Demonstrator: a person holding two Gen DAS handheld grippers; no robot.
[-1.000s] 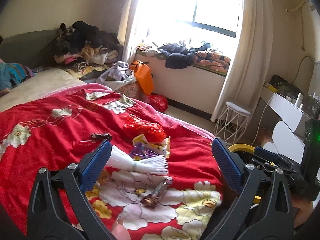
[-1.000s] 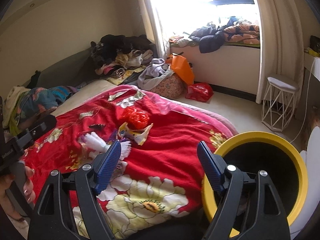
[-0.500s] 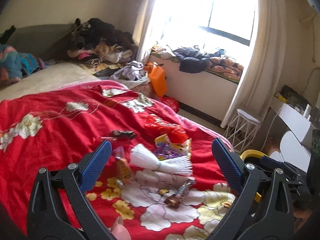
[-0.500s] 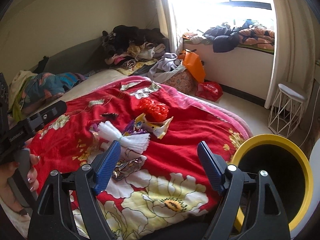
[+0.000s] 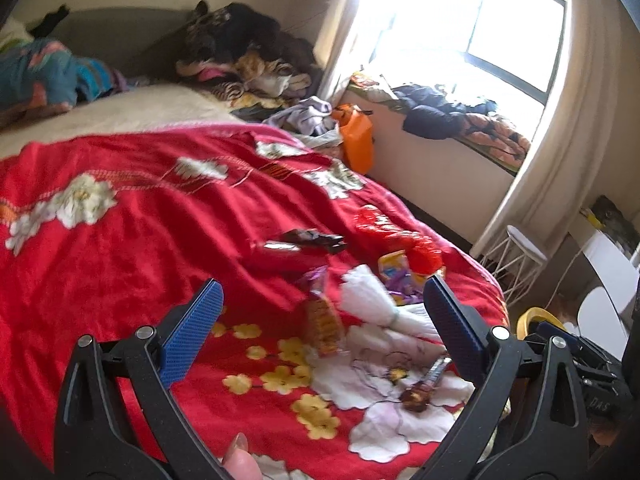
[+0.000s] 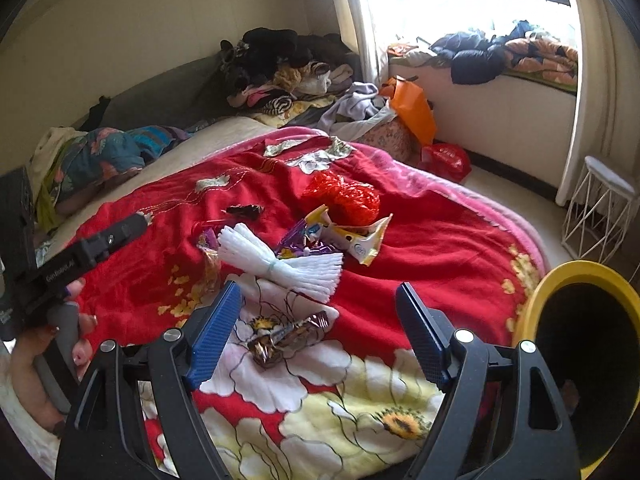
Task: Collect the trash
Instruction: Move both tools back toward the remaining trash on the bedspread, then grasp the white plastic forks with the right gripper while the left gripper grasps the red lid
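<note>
Right wrist: yellow bin (image 6: 536,300) abuts blanket (image 6: 440,240) edge.

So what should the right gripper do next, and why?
Probably lower the right gripper onto the shiny brown wrapper. Its jaws are open and empty, the wrapper lies just ahead between them, and the yellow bin waits alongside.

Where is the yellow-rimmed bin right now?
In the right wrist view the yellow-rimmed bin stands at the far right, against the edge of the bed's red floral blanket. The left wrist view shows only a sliver of its rim at lower right.
</note>
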